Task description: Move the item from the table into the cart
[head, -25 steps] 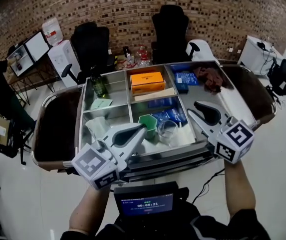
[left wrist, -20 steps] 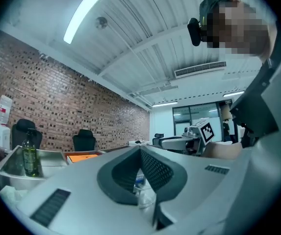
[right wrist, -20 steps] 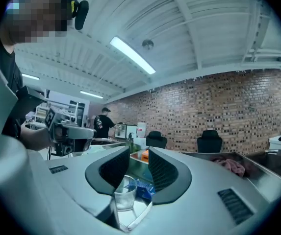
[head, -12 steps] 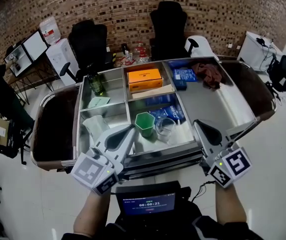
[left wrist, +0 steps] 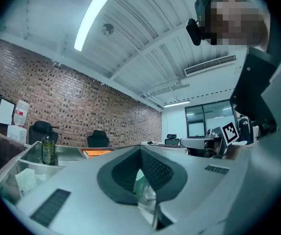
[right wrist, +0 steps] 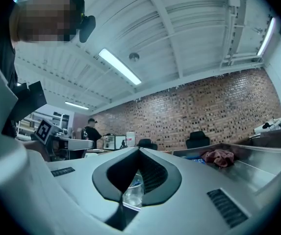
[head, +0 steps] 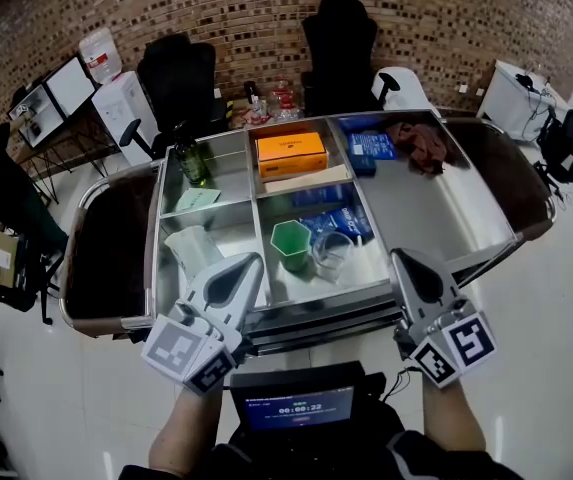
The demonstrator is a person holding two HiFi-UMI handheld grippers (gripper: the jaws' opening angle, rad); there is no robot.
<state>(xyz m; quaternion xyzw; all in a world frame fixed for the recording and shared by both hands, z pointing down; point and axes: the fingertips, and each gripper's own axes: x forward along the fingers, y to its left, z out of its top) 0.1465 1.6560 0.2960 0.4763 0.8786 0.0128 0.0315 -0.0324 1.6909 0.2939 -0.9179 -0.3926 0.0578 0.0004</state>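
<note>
The steel cart (head: 436, 213) stands in front of me, split into compartments. In its near middle compartment a green cup (head: 291, 244) and a clear glass (head: 333, 253) stand side by side. My left gripper (head: 249, 260) is shut and empty, its tip over the cart's near rim by a clear jug (head: 191, 251). My right gripper (head: 402, 257) is also shut and empty, at the near rim to the right of the glass. In the left gripper view the shut gripper (left wrist: 140, 148) points at the cup. In the right gripper view the shut gripper (right wrist: 139, 148) faces the glass (right wrist: 133, 190).
Farther back the cart holds an orange box (head: 291, 153), blue packets (head: 338, 223), a blue box (head: 373, 150), a reddish cloth (head: 421, 148), a green bottle (head: 192, 163) and a green sheet (head: 198, 200). Dark brown table (head: 106, 258) flanks the cart. Office chairs (head: 341, 43) stand behind.
My right gripper has closed and drawn back from above the cart's right side to its near rim. The left gripper has pulled back a little too.
</note>
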